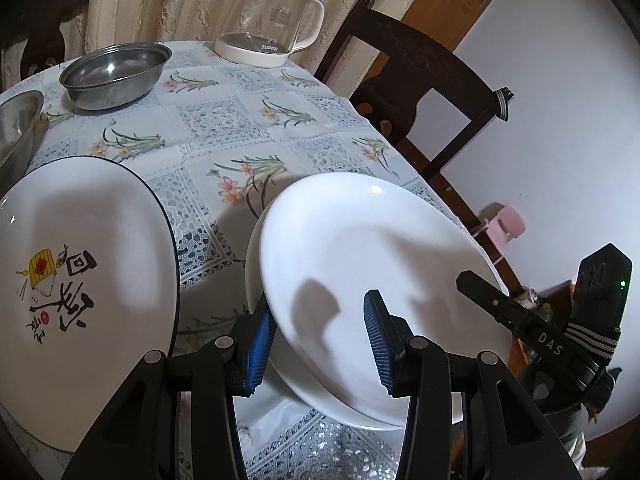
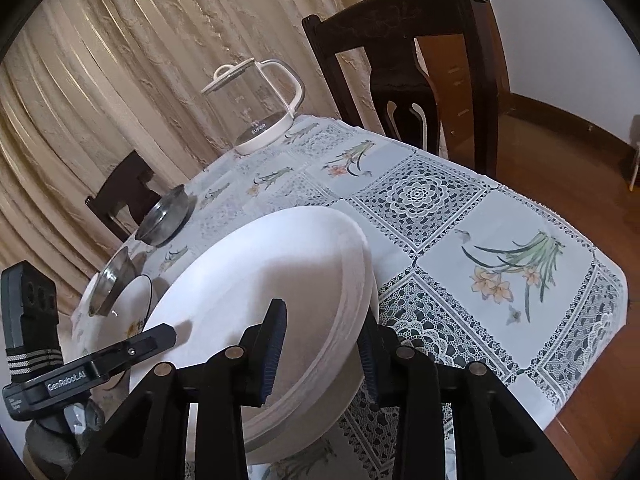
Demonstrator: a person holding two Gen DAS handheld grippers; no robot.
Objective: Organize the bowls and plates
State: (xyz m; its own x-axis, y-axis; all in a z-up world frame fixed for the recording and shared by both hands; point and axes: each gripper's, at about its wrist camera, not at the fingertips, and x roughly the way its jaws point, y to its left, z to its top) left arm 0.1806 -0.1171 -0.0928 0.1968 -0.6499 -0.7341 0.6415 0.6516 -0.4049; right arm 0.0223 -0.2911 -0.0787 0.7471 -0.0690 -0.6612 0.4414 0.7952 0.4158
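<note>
Because both hand-held grippers straddled opposite rims of the tilted white plate stack, my left and right stood equally near, jaws unclenched.

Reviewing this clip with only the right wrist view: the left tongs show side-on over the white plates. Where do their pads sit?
Observer: The left tongs straddle the near rim of the white plates, one blue pad beside the rim's outer edge and the other over the top face. I cannot tell whether they are clamped.
Operator: And the plate half hidden to the left of the stack?
Observer: That printed plate has a thin dark rim, and its white face carries black brush characters next to a small yellow drawing.
</note>
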